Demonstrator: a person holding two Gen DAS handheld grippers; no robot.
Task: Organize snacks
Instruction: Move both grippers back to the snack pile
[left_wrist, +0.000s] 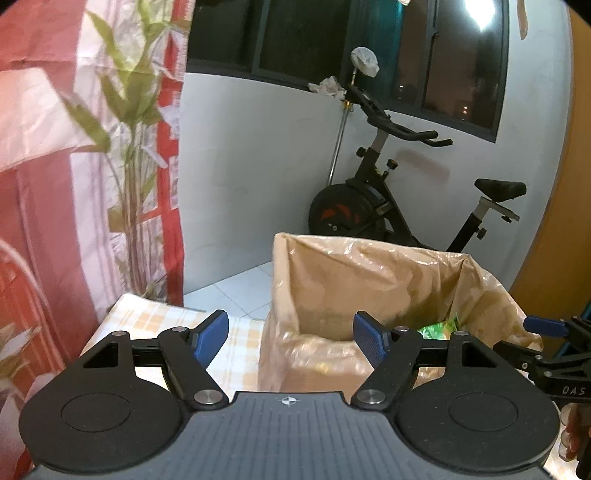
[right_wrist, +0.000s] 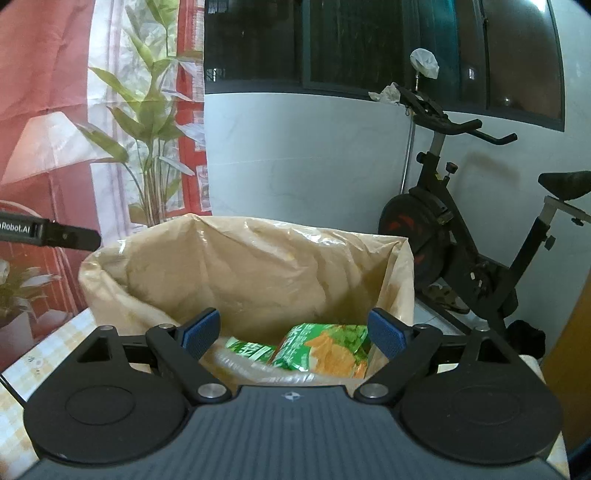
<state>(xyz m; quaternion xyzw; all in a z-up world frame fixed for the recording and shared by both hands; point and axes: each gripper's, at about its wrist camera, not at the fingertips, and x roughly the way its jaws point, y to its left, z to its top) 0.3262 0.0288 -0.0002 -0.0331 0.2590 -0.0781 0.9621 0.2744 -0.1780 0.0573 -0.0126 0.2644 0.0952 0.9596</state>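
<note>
A cardboard box lined with a clear plastic bag (right_wrist: 240, 266) stands on the checked tablecloth. Inside it lie two green snack packets, a large one with orange chips printed on it (right_wrist: 325, 350) and a smaller one (right_wrist: 251, 350) to its left. My right gripper (right_wrist: 293, 332) hovers over the box's near rim, open, with nothing between its blue pads. My left gripper (left_wrist: 291, 338) is open and empty too, level with the box's left wall (left_wrist: 280, 295). A sliver of green packet (left_wrist: 439, 326) shows inside the box. The right gripper's finger (left_wrist: 546, 326) shows at the far right.
A yellow checked tablecloth (left_wrist: 155, 317) covers the table left of the box. A red and white curtain (left_wrist: 74, 184) hangs at left. An exercise bike (right_wrist: 461, 240) stands behind the box by the white wall. The left gripper's body (right_wrist: 55, 232) juts in at left.
</note>
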